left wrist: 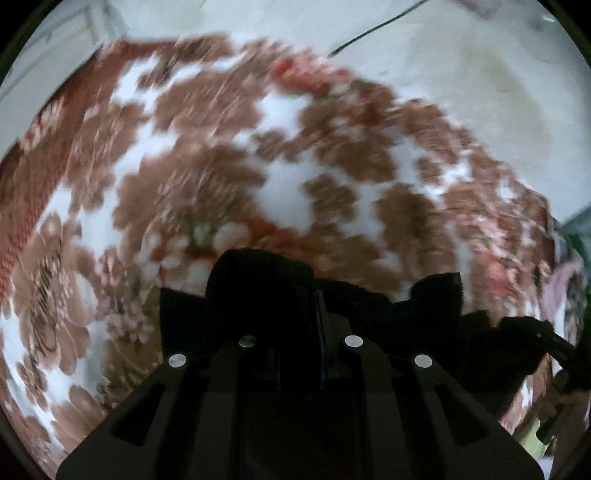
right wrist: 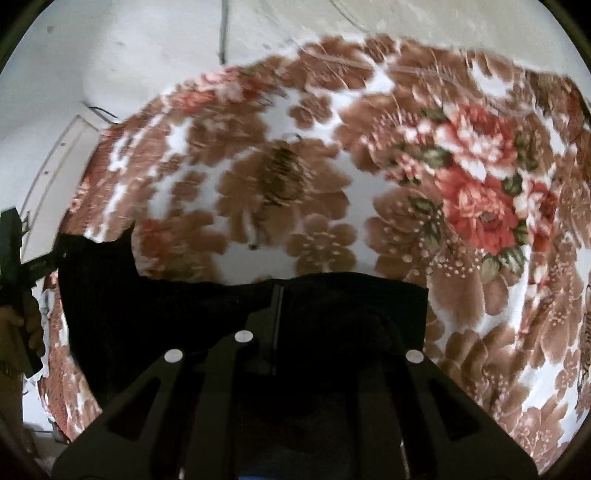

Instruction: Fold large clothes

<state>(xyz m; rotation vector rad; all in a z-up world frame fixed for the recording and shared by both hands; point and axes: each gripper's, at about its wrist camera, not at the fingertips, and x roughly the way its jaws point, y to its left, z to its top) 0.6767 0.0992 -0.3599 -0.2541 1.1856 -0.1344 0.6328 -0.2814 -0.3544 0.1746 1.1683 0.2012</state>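
A black garment (left wrist: 258,273) is bunched around my left gripper (left wrist: 320,299), whose jaws are shut on its fabric; a fold of it sticks up to the right (left wrist: 439,291). In the right wrist view the same black garment (right wrist: 110,295) stretches in a band from my right gripper (right wrist: 277,295) out to the left. The right jaws are shut on its upper edge. It hangs just above a brown, white and red floral blanket (right wrist: 472,177). The fingertips are dark against the dark cloth.
The floral blanket (left wrist: 280,177) fills most of both views, blurred in the left one. Pale floor lies beyond it (left wrist: 461,74), crossed by a thin black cable (left wrist: 369,33). At the left edge a hand (right wrist: 31,325) holds the other gripper (right wrist: 11,240).
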